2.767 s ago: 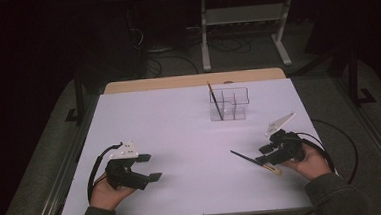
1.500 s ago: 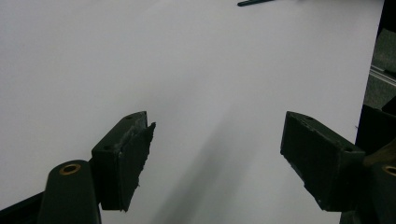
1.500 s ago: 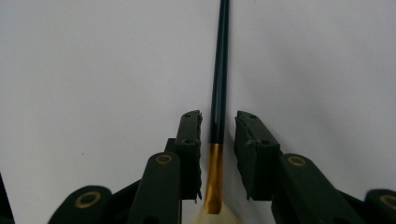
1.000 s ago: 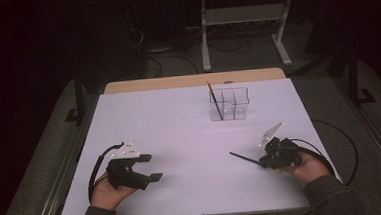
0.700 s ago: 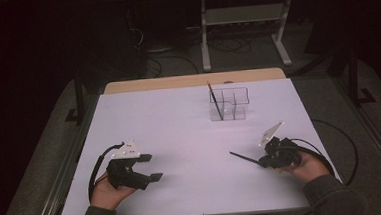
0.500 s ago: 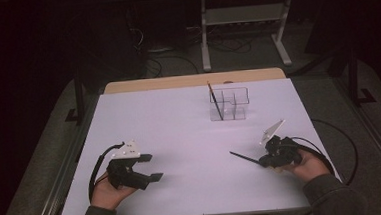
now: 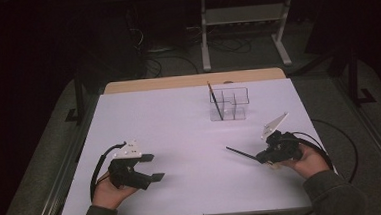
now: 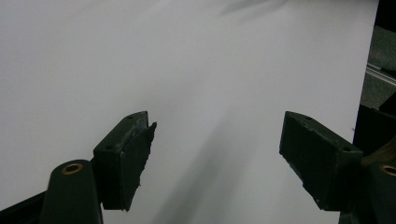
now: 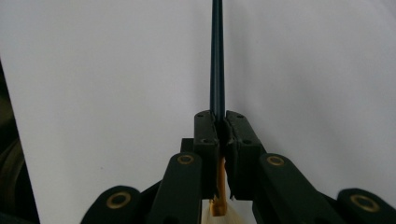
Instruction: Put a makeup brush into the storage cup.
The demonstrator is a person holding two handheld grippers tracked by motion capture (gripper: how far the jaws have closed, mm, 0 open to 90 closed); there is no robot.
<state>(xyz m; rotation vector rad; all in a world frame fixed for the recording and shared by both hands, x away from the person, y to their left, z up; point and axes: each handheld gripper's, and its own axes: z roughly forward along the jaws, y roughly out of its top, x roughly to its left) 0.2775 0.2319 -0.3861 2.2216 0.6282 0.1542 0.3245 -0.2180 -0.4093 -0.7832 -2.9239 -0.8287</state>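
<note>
My right gripper (image 7: 259, 158) (image 9: 218, 117) is shut on a thin dark pencil (image 7: 241, 153) (image 9: 217, 56). The pencil sticks out past the pads, low over the white table top (image 7: 180, 133), and points toward the table's middle. An orange end of it shows behind the pads in the right gripper view. My left gripper (image 7: 155, 168) (image 8: 217, 149) rests near the front left of the table. It is open, with only bare white surface between its fingers (image 8: 126, 158). A clear plastic organizer (image 7: 231, 107) stands at the back centre, with another pencil (image 7: 214, 100) leaning upright in it.
The table's wooden back edge (image 7: 192, 80) runs behind the white sheet. A metal stand (image 7: 243, 19) and cables lie on the dark floor beyond. Each gripper's black cable (image 7: 338, 143) trails off near the table's side edges.
Since the earliest frame the right hand has shifted slightly and drawn in tighter around the pencil. Over the last second nothing visibly moves. The left hand stays put.
</note>
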